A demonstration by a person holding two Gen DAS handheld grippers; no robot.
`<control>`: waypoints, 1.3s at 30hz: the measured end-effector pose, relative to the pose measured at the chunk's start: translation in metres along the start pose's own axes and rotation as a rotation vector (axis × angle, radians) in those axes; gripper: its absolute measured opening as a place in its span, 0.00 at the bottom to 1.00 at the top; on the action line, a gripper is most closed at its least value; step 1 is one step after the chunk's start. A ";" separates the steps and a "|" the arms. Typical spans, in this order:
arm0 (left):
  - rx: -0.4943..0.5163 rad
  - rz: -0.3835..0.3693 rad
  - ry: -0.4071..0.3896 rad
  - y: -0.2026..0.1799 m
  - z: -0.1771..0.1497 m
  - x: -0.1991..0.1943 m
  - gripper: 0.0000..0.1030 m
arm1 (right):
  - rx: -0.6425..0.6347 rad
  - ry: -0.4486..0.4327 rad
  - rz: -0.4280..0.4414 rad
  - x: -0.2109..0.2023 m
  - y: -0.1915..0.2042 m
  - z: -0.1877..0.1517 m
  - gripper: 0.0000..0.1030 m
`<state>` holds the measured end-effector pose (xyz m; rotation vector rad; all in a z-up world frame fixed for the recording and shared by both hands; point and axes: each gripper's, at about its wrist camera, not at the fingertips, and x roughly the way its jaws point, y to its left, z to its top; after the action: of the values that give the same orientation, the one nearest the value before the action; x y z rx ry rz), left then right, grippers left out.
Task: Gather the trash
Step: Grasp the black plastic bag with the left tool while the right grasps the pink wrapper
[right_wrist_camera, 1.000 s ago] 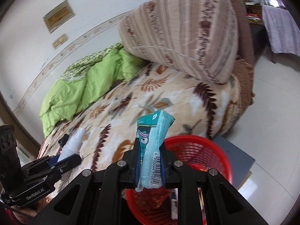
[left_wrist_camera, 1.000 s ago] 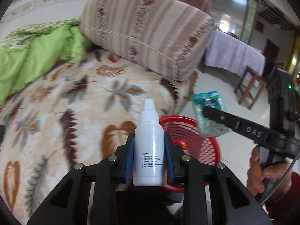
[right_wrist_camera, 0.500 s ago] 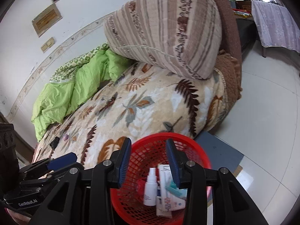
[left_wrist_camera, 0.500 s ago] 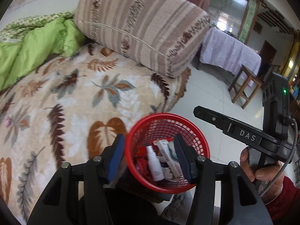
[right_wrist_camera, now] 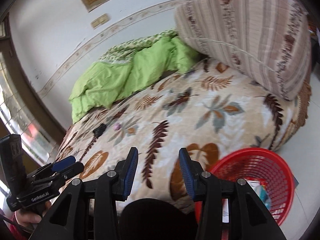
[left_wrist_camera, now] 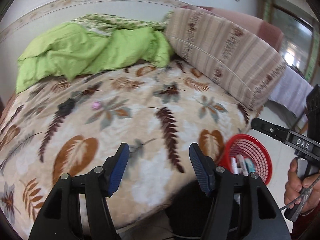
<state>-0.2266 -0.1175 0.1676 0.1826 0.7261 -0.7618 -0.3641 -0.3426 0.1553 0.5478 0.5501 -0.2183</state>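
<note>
Both hand-held grippers empty, turned from the basket toward the bed

Nearest, the left hand-held gripper (left_wrist_camera: 159,162) is seen with jaws opening and nothing between them; the right hand-held gripper (right_wrist_camera: 158,167) likewise, opening and empty; beside them on the floor the red basket (right_wrist_camera: 280,160) holds collected trash, packets lying at mixed angles; a fresh pickup is judged to be in hand; farther, on the leaf blanket (left_wrist_camera: 180,108), a dark scrap (left_wrist_camera: 67,106) and a small pink bit (left_wrist_camera: 95,105) are left near each other, axes too blurred to tell; a reach across is called for.
</note>
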 end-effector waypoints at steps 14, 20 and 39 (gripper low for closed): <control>-0.229 0.159 -0.007 0.143 -0.004 0.007 0.60 | -0.160 0.187 0.079 0.094 0.096 0.001 0.43; -0.302 0.196 0.030 0.197 0.001 0.037 0.60 | -0.194 0.269 0.077 0.170 0.124 0.014 0.43; -0.325 0.209 0.060 0.285 0.034 0.105 0.60 | -0.212 0.396 -0.017 0.432 0.177 0.058 0.33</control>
<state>0.0392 0.0154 0.0949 -0.0145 0.8621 -0.4331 0.0816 -0.2491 0.0369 0.3803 0.9514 -0.0645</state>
